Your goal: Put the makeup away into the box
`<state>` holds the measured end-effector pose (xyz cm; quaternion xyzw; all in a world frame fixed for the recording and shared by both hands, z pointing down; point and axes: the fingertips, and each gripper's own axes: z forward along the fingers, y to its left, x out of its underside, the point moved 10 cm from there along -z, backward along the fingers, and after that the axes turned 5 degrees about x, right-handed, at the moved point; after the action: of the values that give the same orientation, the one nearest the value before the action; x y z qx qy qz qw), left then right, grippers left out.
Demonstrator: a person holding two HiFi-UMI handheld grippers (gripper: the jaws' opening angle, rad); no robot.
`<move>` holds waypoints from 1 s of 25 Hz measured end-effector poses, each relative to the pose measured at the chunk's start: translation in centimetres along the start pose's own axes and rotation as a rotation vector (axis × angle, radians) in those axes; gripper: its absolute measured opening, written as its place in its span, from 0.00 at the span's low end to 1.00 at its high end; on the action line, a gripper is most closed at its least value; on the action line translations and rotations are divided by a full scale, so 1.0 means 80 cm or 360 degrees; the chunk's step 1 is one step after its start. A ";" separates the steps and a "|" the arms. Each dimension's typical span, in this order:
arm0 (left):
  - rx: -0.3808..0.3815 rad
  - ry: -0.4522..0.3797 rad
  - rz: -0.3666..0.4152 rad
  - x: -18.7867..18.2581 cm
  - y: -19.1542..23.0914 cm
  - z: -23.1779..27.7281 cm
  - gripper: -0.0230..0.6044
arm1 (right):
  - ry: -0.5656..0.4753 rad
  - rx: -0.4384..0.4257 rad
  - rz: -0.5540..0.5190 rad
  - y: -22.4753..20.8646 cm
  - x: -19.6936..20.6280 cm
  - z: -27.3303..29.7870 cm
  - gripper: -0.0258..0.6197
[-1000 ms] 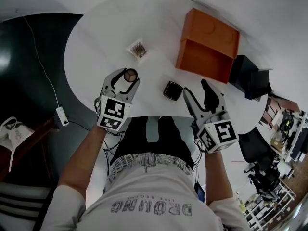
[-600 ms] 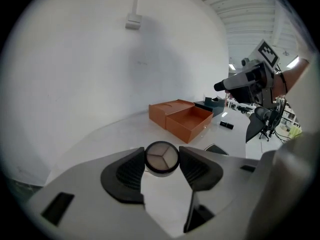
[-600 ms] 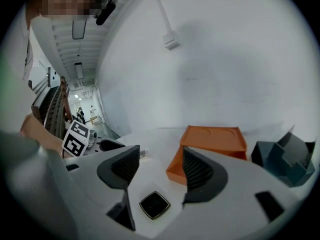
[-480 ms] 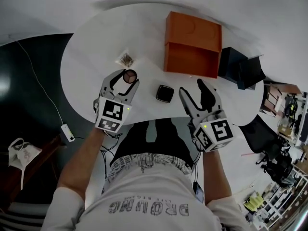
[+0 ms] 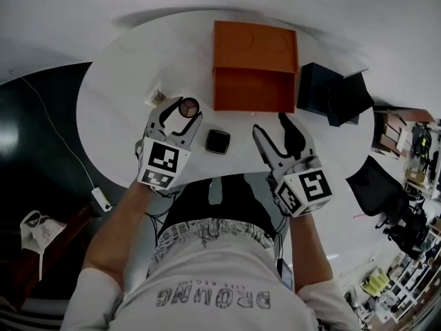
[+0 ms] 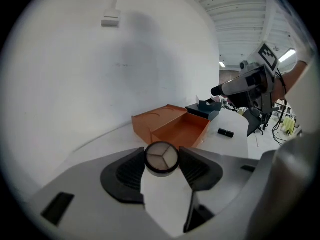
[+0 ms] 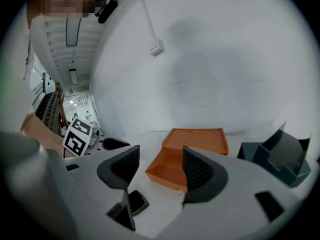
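Head view looks down on the white worktop (image 5: 120, 78) with the orange box (image 5: 253, 88) open at its far side, the lid lying flat behind the tray. My left gripper (image 5: 185, 110) is over the near-left part of the worktop and my right gripper (image 5: 270, 124) over the near-right. A black square compact (image 5: 218, 141) lies on the surface between them, touching neither. Left gripper view makes plain what the head camera only hints at: my pads press on either side of a round compact (image 6: 161, 158), its top split into three pale segments, with the orange box beyond it. That view also catches a small black tube (image 6: 226, 132), possibly a lipstick, lying on the worktop to the right of the box; from above I cannot find it. Right gripper view shows my jaws standing apart with nothing between them, the box well beyond the gap and the square compact low beside the left jaw. A dark box (image 7: 280, 156) sits just right of the orange one. Beside my left gripper the head view has a small pale packet (image 5: 156, 97), too small to make out.
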<state>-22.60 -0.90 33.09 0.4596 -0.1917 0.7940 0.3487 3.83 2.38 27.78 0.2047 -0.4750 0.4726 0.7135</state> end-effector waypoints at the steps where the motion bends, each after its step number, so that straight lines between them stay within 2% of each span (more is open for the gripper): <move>1: 0.0007 0.0003 0.0007 -0.005 -0.002 0.007 0.42 | 0.0001 0.0001 0.0006 -0.007 0.000 -0.001 0.47; 25: 0.0187 0.0120 0.0122 -0.071 -0.059 0.148 0.42 | 0.0013 0.0046 0.0145 -0.138 0.016 -0.021 0.47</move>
<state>-10.22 -7.24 34.10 0.4414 -0.1491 0.8333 0.2975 14.37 -0.94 29.82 0.1912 -0.4739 0.5123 0.6903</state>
